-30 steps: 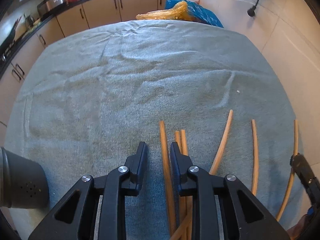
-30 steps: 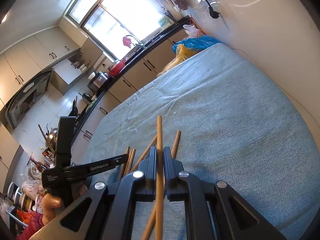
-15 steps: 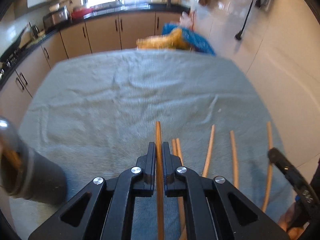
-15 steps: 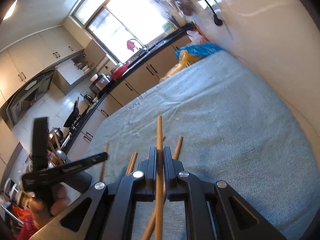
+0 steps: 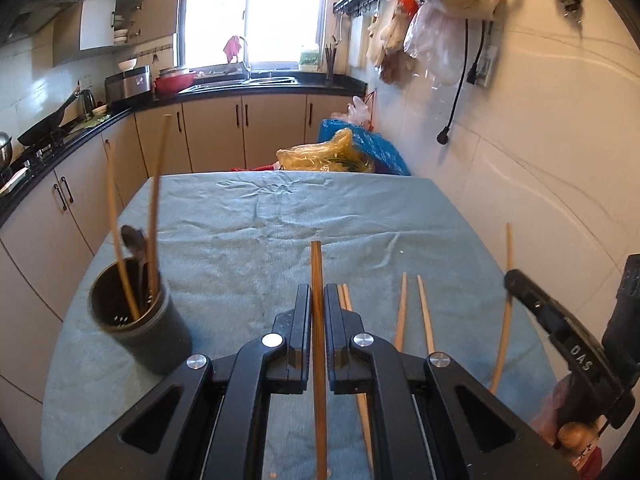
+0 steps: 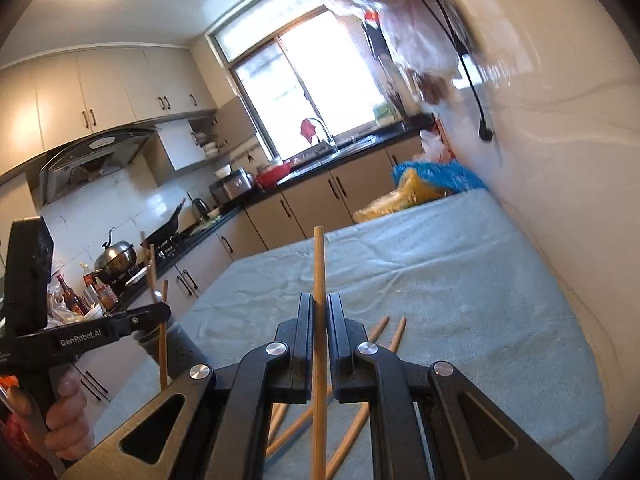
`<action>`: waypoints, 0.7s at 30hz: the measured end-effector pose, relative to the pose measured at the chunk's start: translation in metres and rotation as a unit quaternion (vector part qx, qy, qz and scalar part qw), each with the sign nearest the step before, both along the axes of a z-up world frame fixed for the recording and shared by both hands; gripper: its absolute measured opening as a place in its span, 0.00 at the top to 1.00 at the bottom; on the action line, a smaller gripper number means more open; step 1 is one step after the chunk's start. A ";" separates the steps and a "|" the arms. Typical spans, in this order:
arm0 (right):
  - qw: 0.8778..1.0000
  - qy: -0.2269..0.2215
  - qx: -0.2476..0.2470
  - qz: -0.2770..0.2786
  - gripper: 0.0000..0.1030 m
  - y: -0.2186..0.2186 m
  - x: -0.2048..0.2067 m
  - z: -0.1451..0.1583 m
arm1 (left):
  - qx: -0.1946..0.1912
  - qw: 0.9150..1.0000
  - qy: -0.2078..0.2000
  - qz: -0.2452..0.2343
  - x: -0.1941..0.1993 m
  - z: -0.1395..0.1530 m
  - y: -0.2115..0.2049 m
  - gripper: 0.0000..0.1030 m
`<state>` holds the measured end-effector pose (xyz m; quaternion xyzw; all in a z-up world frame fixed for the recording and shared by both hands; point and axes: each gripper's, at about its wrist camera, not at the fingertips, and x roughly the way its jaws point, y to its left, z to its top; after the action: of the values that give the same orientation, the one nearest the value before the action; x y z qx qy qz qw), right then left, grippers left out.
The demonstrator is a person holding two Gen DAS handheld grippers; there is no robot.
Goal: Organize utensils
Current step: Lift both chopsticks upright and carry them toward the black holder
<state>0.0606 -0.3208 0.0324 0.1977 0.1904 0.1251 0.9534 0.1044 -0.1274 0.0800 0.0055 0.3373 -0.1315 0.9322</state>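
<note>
Chopsticks [image 5: 318, 320] [image 6: 319, 320] sit clamped in both grippers' jaws, each tilted slightly downward above the table.

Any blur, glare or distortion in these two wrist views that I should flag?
Left wrist view: window blown out, fisheye bends the table edges, utensil holder slightly soft. Right wrist view: hanging bags top right motion-smeared, window glare again, horizon tilted; chopstick in the right hand-held gripper stays sharp.
</note>
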 end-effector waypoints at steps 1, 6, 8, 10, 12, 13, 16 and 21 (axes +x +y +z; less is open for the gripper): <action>1.000 -0.004 0.001 0.000 0.93 0.001 -0.006 0.002 | -0.004 1.000 -0.002 -0.003 -0.006 0.002 0.001 0.95; 1.000 -0.020 -0.006 0.002 0.93 0.011 -0.039 0.013 | -0.015 1.000 -0.011 -0.010 -0.026 0.008 0.013 0.94; 1.000 -0.022 -0.012 0.004 0.93 0.017 -0.050 0.014 | -0.015 1.000 -0.013 -0.015 -0.035 0.009 0.016 0.94; 1.000 -0.022 -0.018 0.006 0.93 0.022 -0.058 0.013 | -0.016 1.000 -0.014 -0.018 -0.045 0.009 0.021 0.94; 0.999 -0.021 -0.024 0.008 0.93 0.029 -0.068 0.011 | -0.017 0.999 -0.017 -0.022 -0.052 0.009 0.025 0.94; 0.999 -0.021 -0.028 0.010 0.93 0.032 -0.072 0.011 | -0.017 0.999 -0.022 -0.021 -0.057 0.011 0.028 0.94; 0.999 -0.021 -0.039 0.013 0.93 0.040 -0.079 0.010 | -0.024 0.999 -0.029 -0.023 -0.068 0.017 0.037 0.94; 0.999 -0.035 -0.039 0.012 0.93 0.047 -0.082 0.022 | -0.037 0.998 -0.043 -0.013 -0.075 0.029 0.058 0.94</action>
<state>-0.0210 -0.2735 0.0545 0.1533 0.1635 0.1355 0.9651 0.0293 -0.0690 0.1090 -0.0185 0.2915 -0.1560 0.9436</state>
